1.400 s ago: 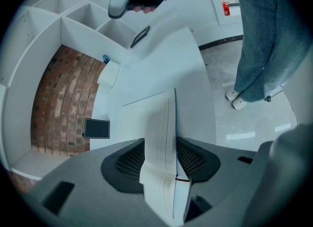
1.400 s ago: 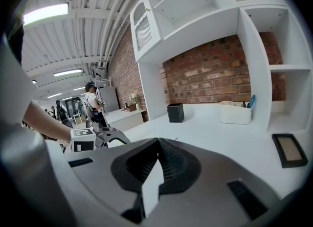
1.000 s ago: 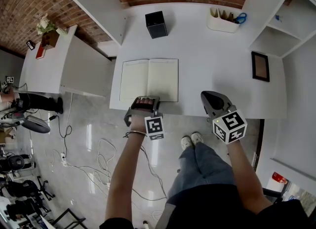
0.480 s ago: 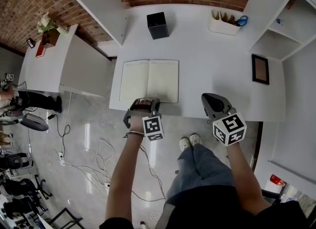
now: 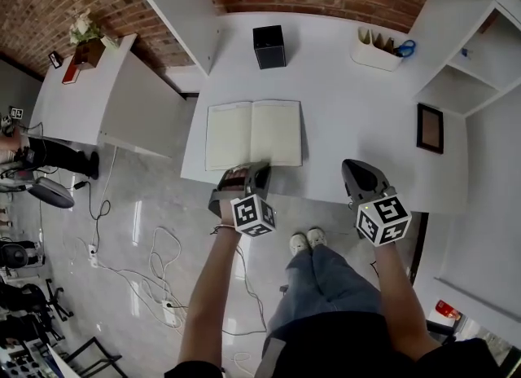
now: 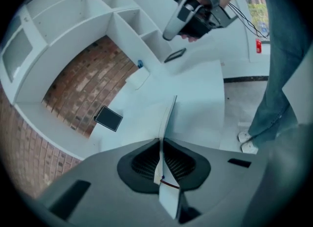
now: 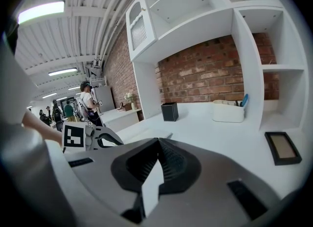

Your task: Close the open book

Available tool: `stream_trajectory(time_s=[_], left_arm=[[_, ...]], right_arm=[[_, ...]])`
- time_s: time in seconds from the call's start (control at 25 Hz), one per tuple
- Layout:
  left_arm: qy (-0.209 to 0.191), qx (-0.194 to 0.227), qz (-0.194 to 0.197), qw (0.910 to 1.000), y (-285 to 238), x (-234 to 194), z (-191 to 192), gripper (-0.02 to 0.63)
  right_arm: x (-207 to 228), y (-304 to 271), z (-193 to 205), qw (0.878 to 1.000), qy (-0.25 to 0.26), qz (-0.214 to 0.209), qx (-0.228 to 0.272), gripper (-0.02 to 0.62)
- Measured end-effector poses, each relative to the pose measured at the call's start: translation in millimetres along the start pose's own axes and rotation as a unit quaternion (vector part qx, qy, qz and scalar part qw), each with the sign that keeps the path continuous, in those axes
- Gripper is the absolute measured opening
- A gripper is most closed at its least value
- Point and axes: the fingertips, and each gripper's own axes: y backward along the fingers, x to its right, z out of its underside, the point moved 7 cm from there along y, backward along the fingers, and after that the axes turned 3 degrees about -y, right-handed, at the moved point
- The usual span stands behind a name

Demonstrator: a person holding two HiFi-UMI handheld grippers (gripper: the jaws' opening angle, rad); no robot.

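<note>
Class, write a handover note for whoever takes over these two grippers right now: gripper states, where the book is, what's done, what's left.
Left gripper: jaws closing on a thin leaf at the book's near edge.
Right gripper: shut, empty, over the desk's near edge, right of the book.
Book: lying open on the desk, pages up.
Done: leaf pinched. Left: fold it over and shut the book.

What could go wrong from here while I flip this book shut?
The left hand-held gripper is closing its jaws on only a thin lifted edge of the book; if that is loose pages, they may crease or tear. The right hand-held gripper is shut and off the book, which lies near the table front edge, so it could slide.
</note>
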Motion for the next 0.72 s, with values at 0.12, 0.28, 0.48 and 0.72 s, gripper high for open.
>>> stream_trajectory(time_s=[0.12,0.28,0.48,0.72], left_arm=[[0.077,0.027,-0.026,0.9963,6,-10,-3,0.029],[0.201,0.067,-0.055,0.9758,11,-19,-2,0.028],[0.334,0.102,-0.09,0.9326,20,-24,6,0.025],[0.462,0.134,-0.115,0.8692,26,-24,18,0.025]], right_arm=[[1,0,-4,1.0,-0.001,0.001,0.003,-0.002],[1,-2,-6,1.0,0.001,-0.002,0.004,-0.002],[0,-4,-5,1.0,0.002,-0.005,0.0,-0.002],[-1,-9,-3,1.0,0.002,-0.017,-0.003,-0.002]])
